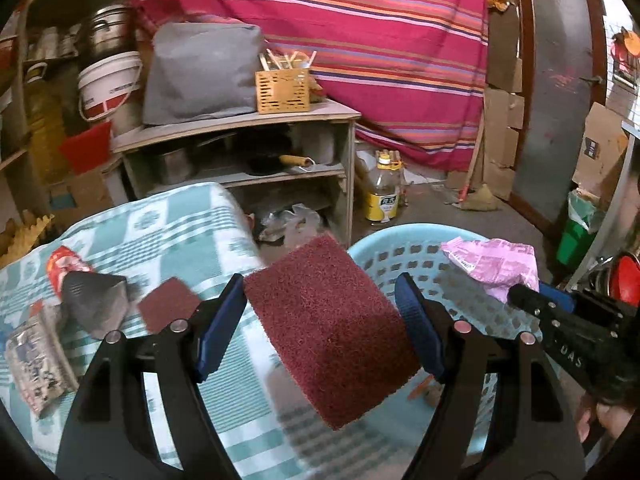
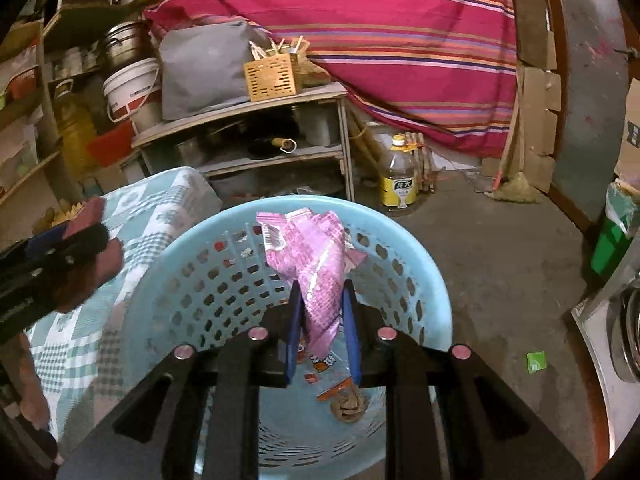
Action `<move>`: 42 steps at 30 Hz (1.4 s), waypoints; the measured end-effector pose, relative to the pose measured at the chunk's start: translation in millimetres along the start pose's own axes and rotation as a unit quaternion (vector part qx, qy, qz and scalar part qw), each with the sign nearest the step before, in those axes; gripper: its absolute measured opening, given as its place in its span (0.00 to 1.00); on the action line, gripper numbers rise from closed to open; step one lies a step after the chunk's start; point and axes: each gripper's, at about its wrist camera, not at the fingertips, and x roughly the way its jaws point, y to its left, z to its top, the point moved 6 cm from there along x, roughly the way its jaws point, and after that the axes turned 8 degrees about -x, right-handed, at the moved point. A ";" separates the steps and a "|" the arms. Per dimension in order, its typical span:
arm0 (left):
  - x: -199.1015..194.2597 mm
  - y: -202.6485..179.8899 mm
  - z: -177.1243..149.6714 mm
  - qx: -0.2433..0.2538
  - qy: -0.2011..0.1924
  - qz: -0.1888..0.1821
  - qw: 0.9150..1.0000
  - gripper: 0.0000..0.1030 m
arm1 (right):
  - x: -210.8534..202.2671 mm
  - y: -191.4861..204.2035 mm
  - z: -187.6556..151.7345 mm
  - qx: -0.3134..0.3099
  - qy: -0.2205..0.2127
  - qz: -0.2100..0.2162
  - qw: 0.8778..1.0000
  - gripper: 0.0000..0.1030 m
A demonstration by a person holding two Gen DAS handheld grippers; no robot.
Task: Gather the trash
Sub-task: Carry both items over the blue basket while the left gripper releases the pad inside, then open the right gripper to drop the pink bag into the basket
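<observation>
Looking past our two grippers, we see a grey wooden shelf unit [image 1: 236,148] backed by a pink striped cloth [image 1: 360,40], with a slotted yellow utensil box [image 1: 283,91] and a grey fabric bag [image 1: 200,72] on top, and a clear plastic oil bottle with a yellow label [image 1: 383,190] standing on the concrete floor beside it. Nothing stands between our grippers and the round light-blue perforated plastic basket [image 2: 416,280], which sits just beside the bed-like surface covered in a teal-and-white checked cloth [image 1: 160,232].

On that cloth lie a red crumpled packet [image 1: 64,264], a dark grey torn wrapper [image 1: 94,300], a small maroon square scrap [image 1: 168,308] and a printed grey packet [image 1: 38,356].

Our left gripper [image 1: 324,328] stands wide, its blue pads pressing both sides of a maroon, coarse-fibred rectangular scouring pad [image 1: 332,336], held over the edge of the cloth next to the basket rim.

Our right gripper [image 2: 322,332] is clenched narrow on a crinkled pink printed plastic wrapper [image 2: 316,256], which sticks up above the jaws, over the basket's opening. Inside the basket, at the bottom, lie a brown crumpled lump [image 2: 350,404] and scraps of orange-printed wrapper [image 2: 320,368]. A small green scrap [image 2: 536,362] lies on the floor to the right.
</observation>
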 end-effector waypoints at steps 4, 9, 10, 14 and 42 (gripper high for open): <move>14.1 -12.0 -1.7 0.008 0.009 -0.005 1.000 0.72 | 2.9 -7.7 -1.1 0.014 0.003 -0.002 1.000 0.19; 27.8 -19.3 -5.1 0.003 0.022 -0.014 1.000 0.72 | 4.1 -5.8 -2.2 0.012 0.005 -0.003 1.000 0.19; 30.4 -21.1 -6.7 0.004 0.029 -0.021 0.999 0.73 | 4.8 -6.2 -2.5 0.014 0.006 -0.002 1.000 0.19; 35.6 -24.8 -9.2 0.004 0.039 -0.023 0.999 0.74 | 6.2 -6.6 -1.8 0.015 0.009 -0.004 1.000 0.19; -70.8 173.5 -22.0 -0.033 -0.014 0.118 0.992 0.95 | 6.1 43.0 -1.4 -0.014 0.026 -0.045 0.999 0.61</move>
